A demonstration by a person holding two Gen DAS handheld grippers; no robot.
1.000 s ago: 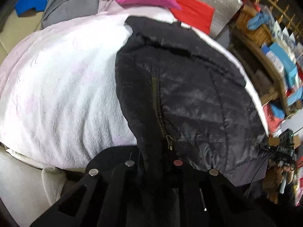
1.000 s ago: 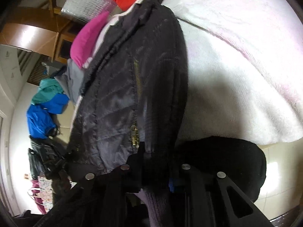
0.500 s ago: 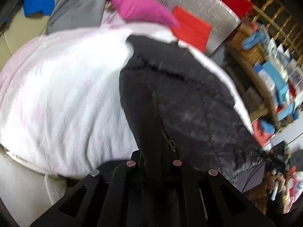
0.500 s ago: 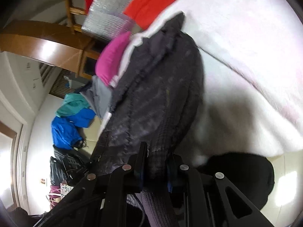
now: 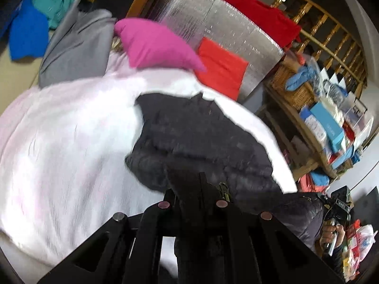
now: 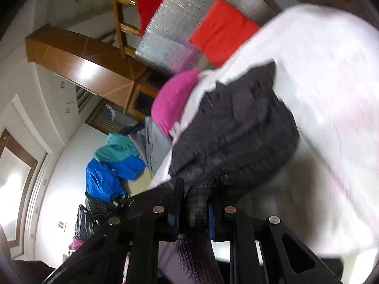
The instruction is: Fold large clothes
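Note:
A black quilted jacket (image 5: 203, 139) lies on a white blanket (image 5: 71, 146), its near end lifted off the surface. My left gripper (image 5: 193, 190) is shut on the jacket's hem beside the brass zipper (image 5: 223, 189). In the right wrist view the same jacket (image 6: 239, 130) bunches up, and my right gripper (image 6: 197, 197) is shut on its ribbed hem. The other gripper and the hand holding it (image 5: 335, 215) show at the left wrist view's right edge. The fingertips of both grippers are buried in the fabric.
A pink pillow (image 5: 156, 45), a red cushion (image 5: 222, 68) and a silver insulated panel (image 5: 222, 26) stand at the blanket's far end. Grey clothing (image 5: 75, 49) and a blue-teal jacket (image 6: 113, 163) lie to the side. Crowded wooden shelves (image 5: 327, 123) stand on the right.
Both grippers have risen with the jacket's hem and tilted up. The jacket now bunches and folds toward its far end, and more of the room's back shows.

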